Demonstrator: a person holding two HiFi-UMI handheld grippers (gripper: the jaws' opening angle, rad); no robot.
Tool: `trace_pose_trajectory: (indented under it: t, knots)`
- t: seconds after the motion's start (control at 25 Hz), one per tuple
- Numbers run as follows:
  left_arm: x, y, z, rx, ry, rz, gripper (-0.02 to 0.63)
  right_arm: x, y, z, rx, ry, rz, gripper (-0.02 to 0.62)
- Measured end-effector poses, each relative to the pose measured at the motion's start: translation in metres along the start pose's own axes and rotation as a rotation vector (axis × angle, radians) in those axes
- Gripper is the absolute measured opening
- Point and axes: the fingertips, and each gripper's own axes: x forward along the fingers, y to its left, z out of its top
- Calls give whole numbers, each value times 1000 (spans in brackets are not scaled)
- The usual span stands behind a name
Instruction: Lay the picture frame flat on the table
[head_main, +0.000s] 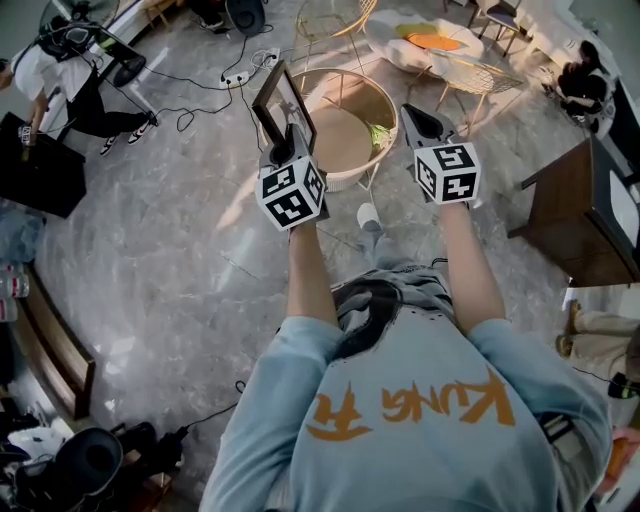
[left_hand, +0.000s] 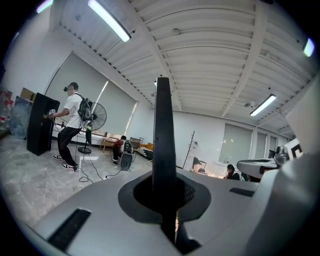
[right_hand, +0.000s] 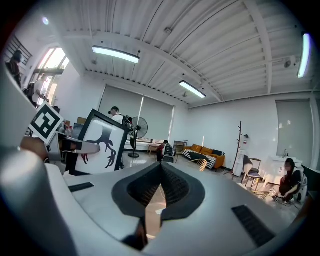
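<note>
The picture frame (head_main: 284, 98) has a black border and a white picture. It stands upright in the air above the near-left rim of a round beige table (head_main: 340, 140). My left gripper (head_main: 290, 135) is shut on its lower edge. In the left gripper view the frame (left_hand: 162, 130) rises edge-on from between the pads of the left gripper (left_hand: 164, 196). My right gripper (head_main: 414, 112) hovers to the right of the frame, over the table's right rim, shut and empty. The right gripper view shows the right gripper (right_hand: 160, 169) with its tips together, and the frame's dark antler print (right_hand: 102, 142) at left.
The table stands on a wire base on a grey marble floor. A small green thing (head_main: 378, 135) lies on the table. A white cup (head_main: 368, 216) is just below it. Wire chairs (head_main: 335, 20), floor cables (head_main: 190, 95), a dark cabinet (head_main: 580, 210) and a person with a backpack (head_main: 70, 75) surround it.
</note>
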Motion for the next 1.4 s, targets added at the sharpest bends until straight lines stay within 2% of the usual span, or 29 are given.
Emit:
trace_pose_trajectory:
  t: [0.24,0.52,0.72,1.0,1.4]
  knots:
    - [9,4,9,22,-1,16,25,19,-9,10,56,-30,20,-2]
    - [30,17,3,20,27,47,25,55,0,-5,125,-12,103,-3]
    - [57,28,-4,-12,60,79,26,80,-27,-15,184,5,91,-3]
    - [113,24,-13,-2,128,96,25,132,-62,-31,234,54,94,-3]
    - [220,42,5,17,231,153,25,259,-113,-15,286,97,131,-3]
